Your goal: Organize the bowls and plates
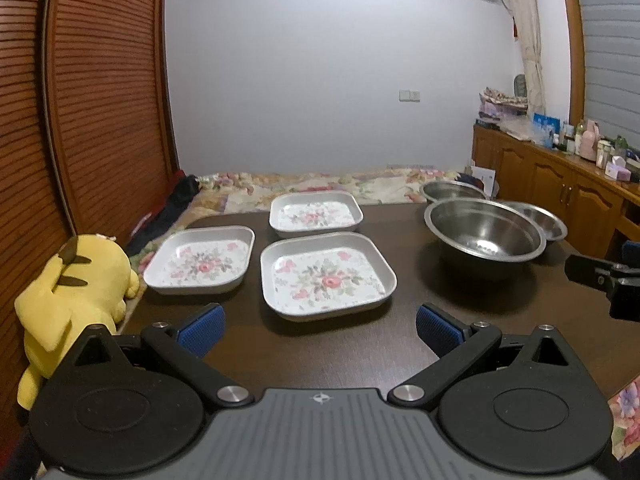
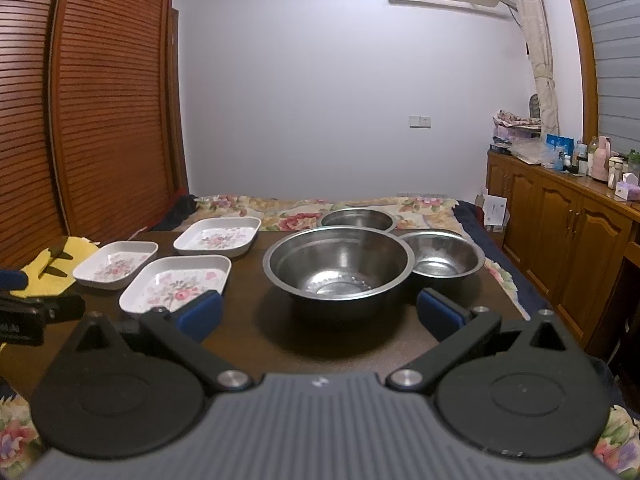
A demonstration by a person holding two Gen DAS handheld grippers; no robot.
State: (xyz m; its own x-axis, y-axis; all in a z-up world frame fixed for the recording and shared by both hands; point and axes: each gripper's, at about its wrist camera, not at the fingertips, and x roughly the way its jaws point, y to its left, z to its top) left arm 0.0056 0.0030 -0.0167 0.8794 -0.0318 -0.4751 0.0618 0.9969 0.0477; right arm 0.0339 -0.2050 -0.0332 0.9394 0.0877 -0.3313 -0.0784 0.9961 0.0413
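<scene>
Three square white floral plates lie on the dark table (image 1: 400, 344): a near plate (image 1: 327, 276) (image 2: 176, 283), a left plate (image 1: 200, 260) (image 2: 115, 264) and a far plate (image 1: 315, 213) (image 2: 218, 237). To their right stand three steel bowls: a large bowl (image 1: 484, 236) (image 2: 338, 268), a small far bowl (image 1: 452, 191) (image 2: 358, 219) and a right bowl (image 1: 540, 220) (image 2: 442, 258). My left gripper (image 1: 319, 330) is open, just short of the near plate. My right gripper (image 2: 319, 314) is open, in front of the large bowl. Neither holds anything.
A yellow plush toy (image 1: 76, 296) leans at the table's left edge beside a slatted wooden wardrobe (image 1: 100, 100). A floral bedspread (image 1: 320, 184) lies beyond the table. Wooden cabinets (image 2: 560, 232) with clutter line the right wall. The other gripper shows at the frame edge (image 1: 608, 280) (image 2: 36, 312).
</scene>
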